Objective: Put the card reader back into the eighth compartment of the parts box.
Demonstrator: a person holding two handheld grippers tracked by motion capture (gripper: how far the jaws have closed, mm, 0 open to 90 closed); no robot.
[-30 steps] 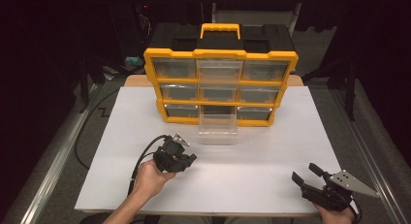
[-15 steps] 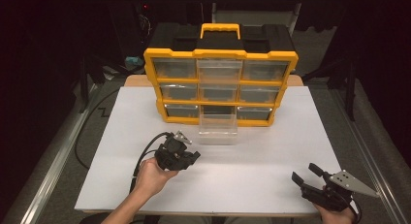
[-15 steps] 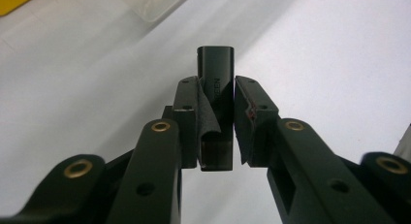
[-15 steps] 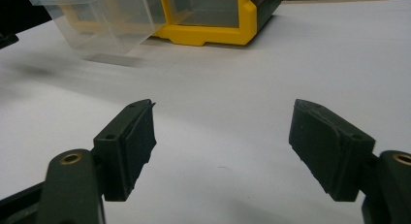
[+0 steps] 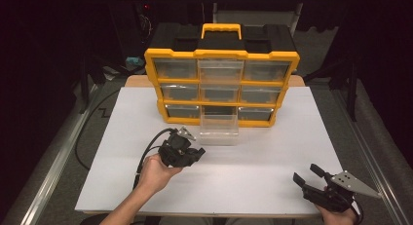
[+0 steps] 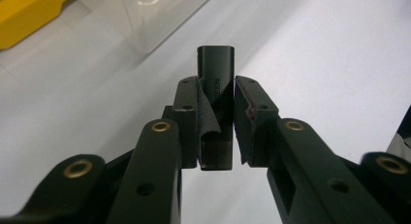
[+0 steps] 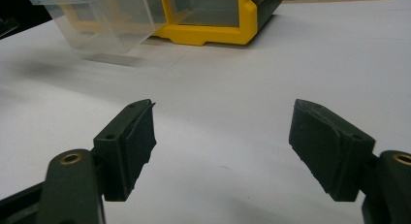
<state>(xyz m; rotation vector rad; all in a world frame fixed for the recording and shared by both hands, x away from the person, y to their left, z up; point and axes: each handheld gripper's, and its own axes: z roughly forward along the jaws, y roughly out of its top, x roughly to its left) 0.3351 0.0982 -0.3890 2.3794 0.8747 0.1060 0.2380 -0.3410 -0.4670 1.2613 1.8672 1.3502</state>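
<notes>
A yellow and black drawer organizer point(image 5: 221, 54) stands at the back of the white table point(image 5: 272, 152). Its bottom middle clear drawer point(image 5: 218, 128) is pulled out onto the table, and I see the same drawer point(image 6: 155, 15) point(image 7: 102, 20) from both grippers. My left gripper point(image 5: 194, 152) point(image 6: 216, 84) hovers just left of the drawer, shut on a small black rectangular part point(image 6: 215, 73) that sticks out past the pads. My right gripper point(image 5: 305, 173) point(image 7: 223, 122) rests near the table's front right edge, open, with nothing between its fingers.
The organizer point(image 7: 208, 20) holds several closed clear drawers in three rows. A black cable point(image 5: 146, 154) trails from the left gripper toward the table's left side. Dark floor and metal rails point(image 5: 53, 161) flank the table.
My left gripper has edged slightly right and up toward the pulled-out drawer, still holding the black part. The right gripper has not moved.
</notes>
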